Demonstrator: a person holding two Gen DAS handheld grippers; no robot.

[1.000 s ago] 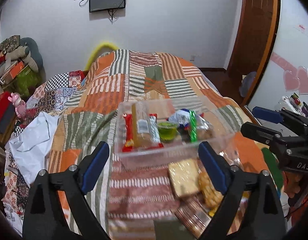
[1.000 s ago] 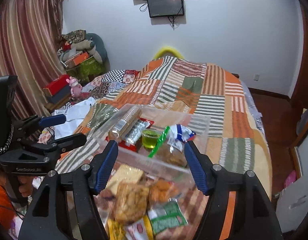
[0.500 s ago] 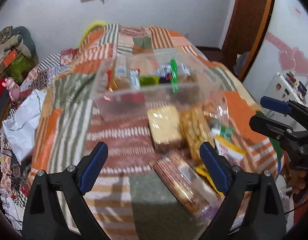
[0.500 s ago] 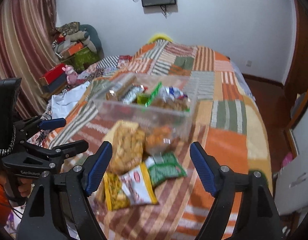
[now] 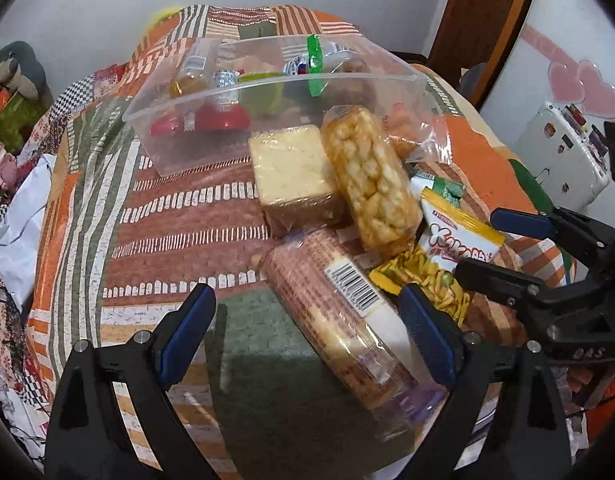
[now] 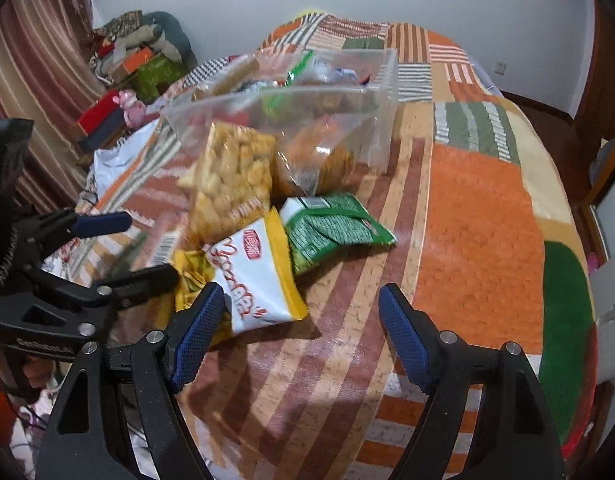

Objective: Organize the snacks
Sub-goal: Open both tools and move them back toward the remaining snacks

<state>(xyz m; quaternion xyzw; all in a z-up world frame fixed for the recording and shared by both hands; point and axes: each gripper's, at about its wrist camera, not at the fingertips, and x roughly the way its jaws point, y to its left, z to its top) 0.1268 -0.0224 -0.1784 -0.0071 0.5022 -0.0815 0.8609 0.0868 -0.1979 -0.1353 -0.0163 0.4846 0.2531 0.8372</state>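
Note:
A clear plastic bin (image 5: 395,80) (image 6: 381,120) with several snacks inside stands on the patchwork bed. In front of it lie loose snacks: a square wafer pack (image 5: 291,176), a puffed-snack bag (image 5: 367,176) (image 6: 231,184), a long biscuit pack (image 5: 339,312), a yellow-and-white chip bag (image 5: 455,240) (image 6: 255,276) and a green bag (image 6: 331,228). My left gripper (image 5: 307,332) is open and empty, low over the biscuit pack. My right gripper (image 6: 299,336) is open and empty, just right of the chip bag.
The bed's right edge drops to a wooden floor (image 6: 555,132). Boxes and a pink toy (image 6: 127,104) are piled left of the bed by a striped curtain (image 6: 35,60). A white sheet (image 5: 15,216) lies on the bed's left side.
Both grippers have dropped and tilted down toward the loose snacks in front of the bin. Both stay open. No snack has been moved.

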